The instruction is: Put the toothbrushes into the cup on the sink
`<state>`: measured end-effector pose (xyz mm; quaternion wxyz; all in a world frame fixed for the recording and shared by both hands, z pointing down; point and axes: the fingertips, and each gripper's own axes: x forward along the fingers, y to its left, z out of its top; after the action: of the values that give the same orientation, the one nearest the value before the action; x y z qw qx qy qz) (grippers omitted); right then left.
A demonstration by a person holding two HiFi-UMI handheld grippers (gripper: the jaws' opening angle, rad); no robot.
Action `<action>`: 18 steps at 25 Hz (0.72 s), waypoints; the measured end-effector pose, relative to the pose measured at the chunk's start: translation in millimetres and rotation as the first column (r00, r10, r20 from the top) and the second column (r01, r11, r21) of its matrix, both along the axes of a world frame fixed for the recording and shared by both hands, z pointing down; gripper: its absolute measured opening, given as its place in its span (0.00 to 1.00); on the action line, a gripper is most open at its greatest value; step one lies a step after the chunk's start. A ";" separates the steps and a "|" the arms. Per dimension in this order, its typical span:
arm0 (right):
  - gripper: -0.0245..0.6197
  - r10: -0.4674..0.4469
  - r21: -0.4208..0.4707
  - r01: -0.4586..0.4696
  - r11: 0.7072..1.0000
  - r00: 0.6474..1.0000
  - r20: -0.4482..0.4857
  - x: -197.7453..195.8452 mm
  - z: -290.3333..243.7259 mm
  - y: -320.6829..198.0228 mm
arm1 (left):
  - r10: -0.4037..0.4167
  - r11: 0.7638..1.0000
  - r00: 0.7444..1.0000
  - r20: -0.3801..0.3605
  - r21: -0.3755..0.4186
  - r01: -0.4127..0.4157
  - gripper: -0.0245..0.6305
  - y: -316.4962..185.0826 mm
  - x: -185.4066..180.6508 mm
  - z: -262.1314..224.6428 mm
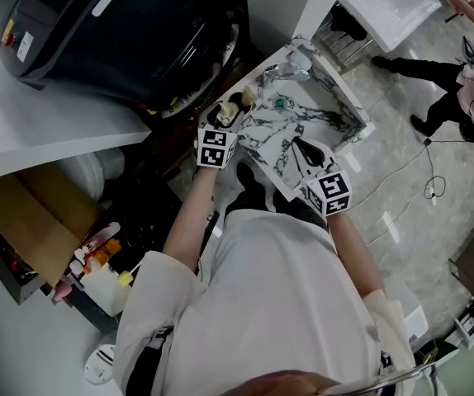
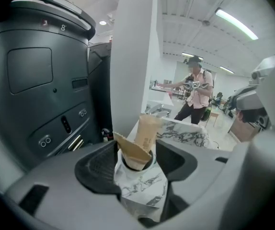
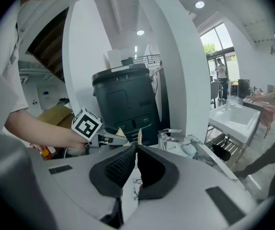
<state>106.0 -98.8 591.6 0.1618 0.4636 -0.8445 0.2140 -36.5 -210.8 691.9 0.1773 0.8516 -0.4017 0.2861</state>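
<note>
The left gripper is standing with its jaws wide apart around the cup – the pads are not touching it. The cup is sitting on the marbled sink, at the corner nearest the dark machine. Two toothbrushes in brown paper wrappers are already standing in it, leaning a little, their tops poking above the rim. The right gripper is hovering over the near edge of the sink, well apart from the cup – its jaws are pressed together with nothing between them. The faucet is rising beyond its tips.
</note>
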 end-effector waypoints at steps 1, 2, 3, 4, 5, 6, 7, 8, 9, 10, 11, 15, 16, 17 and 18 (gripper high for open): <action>0.10 -0.003 0.003 0.003 1.000 1.000 0.001 -0.4 -1.6 0.5 | -0.009 1.000 1.000 -0.010 0.008 0.009 0.42 1.9 -0.8 -5.1; 0.10 -0.005 0.007 0.005 1.000 1.000 0.002 -0.6 -3.3 0.9 | -0.017 1.000 1.000 -0.016 0.017 0.018 0.42 3.8 -1.9 -10.2; 0.10 -0.007 0.012 0.007 1.000 1.000 0.003 -0.9 -5.3 1.0 | -0.025 0.999 0.999 -0.021 0.024 0.026 0.42 5.7 -3.2 -15.1; 0.10 -0.009 0.018 0.009 1.000 1.000 0.004 -1.3 -7.6 0.9 | -0.032 0.999 0.999 -0.025 0.031 0.033 0.42 7.9 -4.6 -19.8; 0.10 -0.012 0.023 0.012 1.000 1.000 0.005 -1.6 -9.9 0.7 | -0.038 0.999 0.999 -0.029 0.036 0.039 0.42 10.3 -6.0 -24.4; 0.10 -0.015 0.029 0.014 0.999 1.000 0.005 -1.8 -12.5 0.4 | -0.043 0.998 0.999 -0.033 0.041 0.044 0.42 13.2 -7.0 -29.3; 0.10 -0.017 0.036 0.017 0.999 1.000 0.004 -1.8 -15.3 0.2 | -0.045 0.998 0.998 -0.037 0.046 0.047 0.42 16.7 -7.6 -34.6; 0.10 -0.020 0.042 0.020 0.999 1.000 0.004 -1.5 -18.5 0.2 | -0.047 0.997 0.998 -0.041 0.051 0.049 0.42 20.7 -8.0 -40.2; 0.10 -0.022 0.048 0.021 0.999 1.000 0.004 -1.0 -22.1 0.3 | -0.048 0.997 0.998 -0.045 0.058 0.050 0.42 24.9 -8.4 -46.2; 0.10 -0.024 0.055 0.023 0.998 1.000 0.004 -0.4 -25.9 0.5 | -0.049 0.996 0.998 -0.049 0.065 0.052 0.42 29.1 -8.8 -52.8; 0.10 -0.026 0.062 0.026 0.998 1.000 0.004 0.2 -29.9 0.6 | -0.051 0.996 0.997 -0.055 0.073 0.055 0.42 32.9 -9.3 -60.1; 0.10 -0.048 0.095 0.047 0.994 0.999 0.001 0.6 -45.4 0.7 | -0.046 0.994 0.995 -0.088 0.099 0.055 0.40 47.0 -10.3 -92.8; 0.10 -0.054 0.103 0.054 0.993 0.999 0.001 0.4 -48.9 1.0 | -0.043 0.993 0.995 -0.095 0.104 0.053 0.38 51.3 -10.9 -99.5; 0.10 -0.061 0.108 0.060 0.992 0.998 0.001 0.4 -52.1 1.7 | -0.040 0.993 0.994 -0.100 0.110 0.051 0.37 55.7 -11.5 -106.2; 0.10 -0.067 0.113 0.066 0.991 0.998 0.001 0.3 -55.2 2.5 | -0.037 0.992 0.994 -0.105 0.118 0.050 0.37 60.0 -12.4 -113.2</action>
<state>106.2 -96.3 536.4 0.1402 0.4431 -0.8706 0.1616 -48.9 -150.7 578.7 0.1520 0.8653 -0.4272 0.2135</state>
